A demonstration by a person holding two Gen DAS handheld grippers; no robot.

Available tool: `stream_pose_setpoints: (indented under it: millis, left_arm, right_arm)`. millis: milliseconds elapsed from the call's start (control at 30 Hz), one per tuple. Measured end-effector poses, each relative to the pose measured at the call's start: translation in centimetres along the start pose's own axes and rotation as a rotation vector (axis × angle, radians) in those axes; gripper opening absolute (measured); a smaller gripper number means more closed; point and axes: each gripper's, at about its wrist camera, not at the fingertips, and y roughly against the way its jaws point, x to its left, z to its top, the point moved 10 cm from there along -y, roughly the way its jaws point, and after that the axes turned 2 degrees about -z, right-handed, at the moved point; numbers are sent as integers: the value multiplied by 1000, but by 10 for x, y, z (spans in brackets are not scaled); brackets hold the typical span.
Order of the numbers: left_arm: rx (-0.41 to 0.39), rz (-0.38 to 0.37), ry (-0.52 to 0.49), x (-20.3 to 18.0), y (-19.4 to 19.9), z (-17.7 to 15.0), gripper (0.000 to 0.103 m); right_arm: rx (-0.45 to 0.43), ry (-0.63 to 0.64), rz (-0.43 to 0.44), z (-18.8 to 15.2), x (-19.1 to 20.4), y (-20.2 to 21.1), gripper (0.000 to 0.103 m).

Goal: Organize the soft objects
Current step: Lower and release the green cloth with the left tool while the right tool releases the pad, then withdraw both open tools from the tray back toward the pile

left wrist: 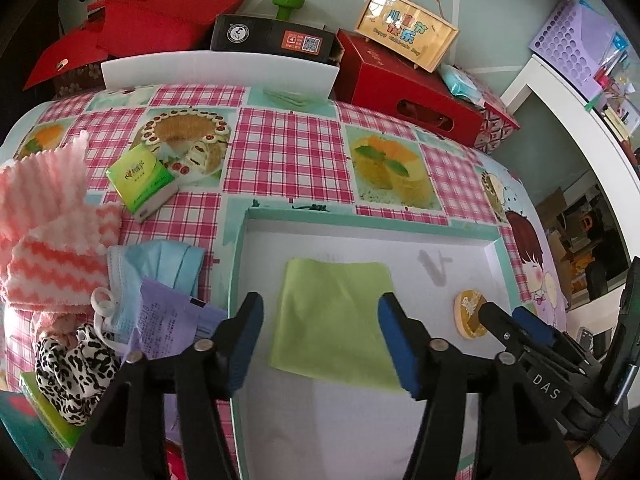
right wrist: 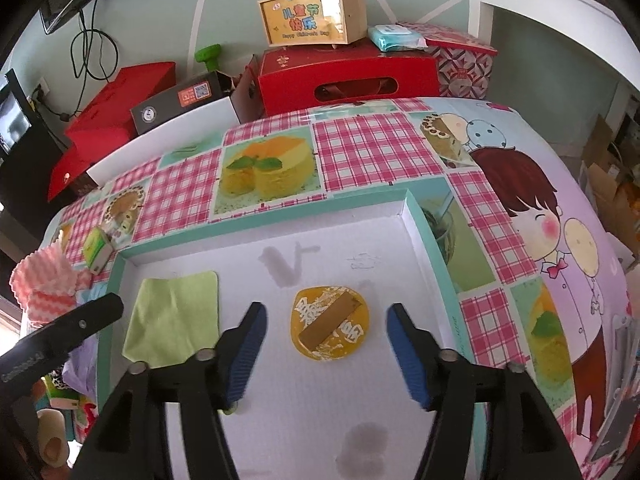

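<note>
Both the left gripper (left wrist: 320, 340) and right gripper (right wrist: 326, 350) are hovering wide open and empty over the white tray (right wrist: 420, 216), where a smooth square green cloth (left wrist: 336, 316) and a round yellow pad (right wrist: 330, 328) are lying flat.

Green cloth (left wrist: 336, 320): near edge hidden behind gripper finger.
Receipt (left wrist: 172, 320): print too small to read.
Leopard scrunchie (left wrist: 72, 368): partly hidden.

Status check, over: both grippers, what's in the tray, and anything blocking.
Left gripper open, empty, over green cloth lying flat in tray. Right gripper open, empty, over yellow round pad. Nothing blocking either.
</note>
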Motion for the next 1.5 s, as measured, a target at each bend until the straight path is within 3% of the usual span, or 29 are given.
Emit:
stream_pose_setpoints:
  millis: [233, 300, 867, 1100, 1500]
  left_arm:
    - [-34, 22, 21, 8, 3, 5, 84]
    - [-36, 30, 28, 11, 3, 5, 85]
    - [-82, -2, 42, 11, 10, 12, 92]
    - [-118, 27, 52, 18, 24, 20, 92]
    - [-230, 47, 87, 41, 73, 36, 93]
  right_arm:
    - [3, 3, -28, 0, -5, -2, 87]
    - [0, -5, -34, 0, -7, -3, 103]
    - [-13, -46, -36, 1, -16, -2, 103]
    - [-16, -54, -29, 2, -14, 1, 103]
    - [-101, -51, 96, 17, 22, 26, 103]
